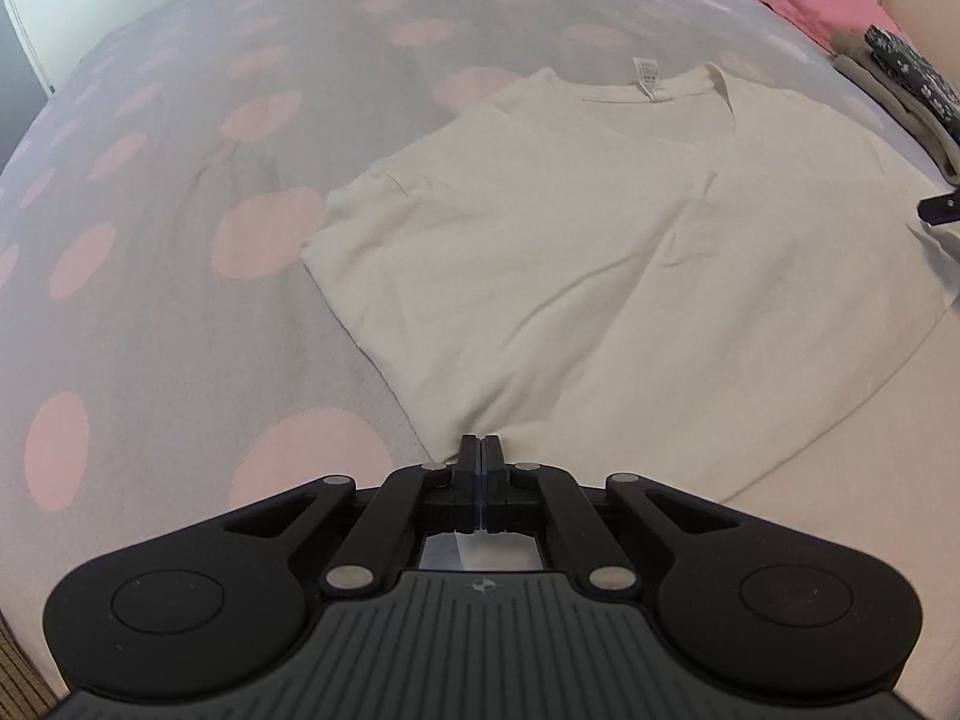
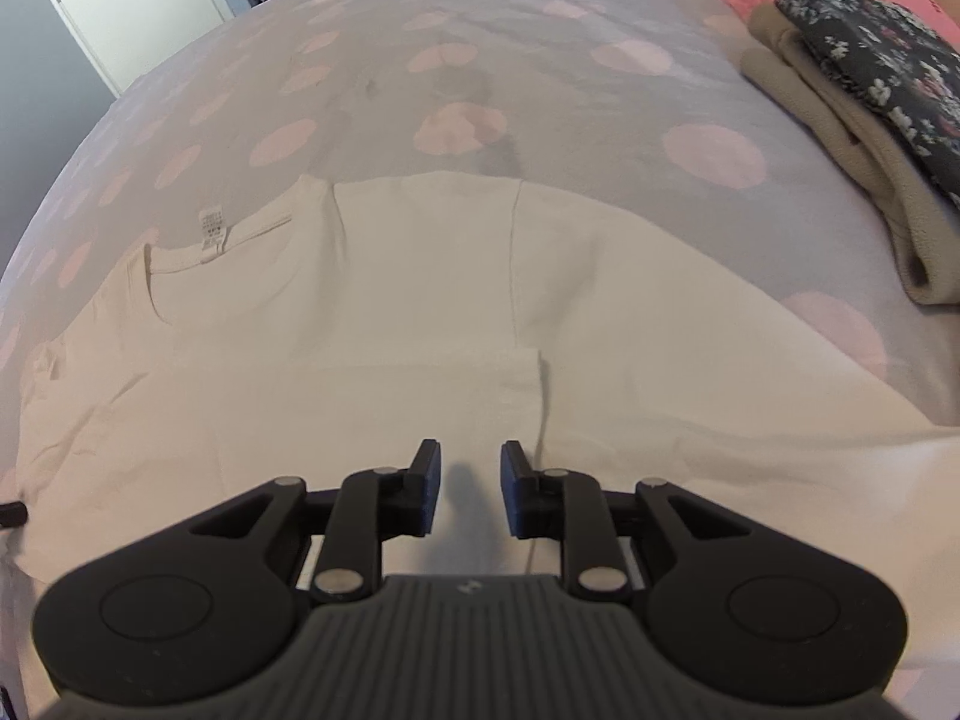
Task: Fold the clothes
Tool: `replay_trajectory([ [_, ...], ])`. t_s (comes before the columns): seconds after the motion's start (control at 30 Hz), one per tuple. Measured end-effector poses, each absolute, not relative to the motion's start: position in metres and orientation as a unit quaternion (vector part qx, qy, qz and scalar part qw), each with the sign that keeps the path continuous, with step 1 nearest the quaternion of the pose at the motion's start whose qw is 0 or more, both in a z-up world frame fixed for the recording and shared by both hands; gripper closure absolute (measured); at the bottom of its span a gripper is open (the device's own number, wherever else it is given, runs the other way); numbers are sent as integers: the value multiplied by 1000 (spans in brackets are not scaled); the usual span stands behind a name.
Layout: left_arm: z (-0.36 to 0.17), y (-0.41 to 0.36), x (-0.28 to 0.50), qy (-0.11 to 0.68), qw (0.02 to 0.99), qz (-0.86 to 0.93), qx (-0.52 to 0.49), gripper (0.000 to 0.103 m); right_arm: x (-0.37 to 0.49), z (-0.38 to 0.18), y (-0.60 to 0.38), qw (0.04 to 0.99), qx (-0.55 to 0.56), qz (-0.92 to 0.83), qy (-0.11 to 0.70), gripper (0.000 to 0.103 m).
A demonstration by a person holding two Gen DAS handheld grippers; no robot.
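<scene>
At collar of cream T-shirt (image 1: 600,228), unreadable label (image 1: 647,79); left hand-held gripper (image 1: 482,450) pinching hem, right hand-held gripper (image 2: 471,480) parted, empty.

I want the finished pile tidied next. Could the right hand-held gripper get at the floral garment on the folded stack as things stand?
Probably yes. The right hand-held gripper is open and empty over the cream T-shirt, and only bare bedspread lies between it and the floral garment, which sits uncovered on top of the stack.
</scene>
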State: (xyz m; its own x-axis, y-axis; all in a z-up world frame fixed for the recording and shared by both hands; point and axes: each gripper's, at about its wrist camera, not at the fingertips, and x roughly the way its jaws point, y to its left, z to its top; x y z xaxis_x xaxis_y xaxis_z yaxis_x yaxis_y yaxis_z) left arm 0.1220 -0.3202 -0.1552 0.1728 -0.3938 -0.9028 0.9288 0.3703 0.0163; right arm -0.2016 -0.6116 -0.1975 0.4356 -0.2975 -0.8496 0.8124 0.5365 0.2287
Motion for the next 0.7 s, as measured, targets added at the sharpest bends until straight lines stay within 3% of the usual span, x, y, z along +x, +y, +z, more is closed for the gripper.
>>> replay_trajectory([
  [0.1, -142, -319, 119, 434, 715, -450, 314, 102, -214, -186, -612, 784, 322, -365, 385, 77],
  [0.37, -86, -296, 90, 390, 742, -477, 265, 77, -263, -159, -616, 777, 313, -411, 361, 70],
  [0.43, -70, -290, 83, 383, 746, -493, 231, 60, -278, -153, -616, 774, 309, -423, 355, 70],
  [0.5, -55, -283, 78, 382, 749, -507, 191, 51, -294, -147, -614, 773, 302, -436, 347, 70],
  [0.7, -31, -264, 68, 378, 763, -499, 161, 45, -355, -126, -611, 767, 269, -489, 318, 70],
])
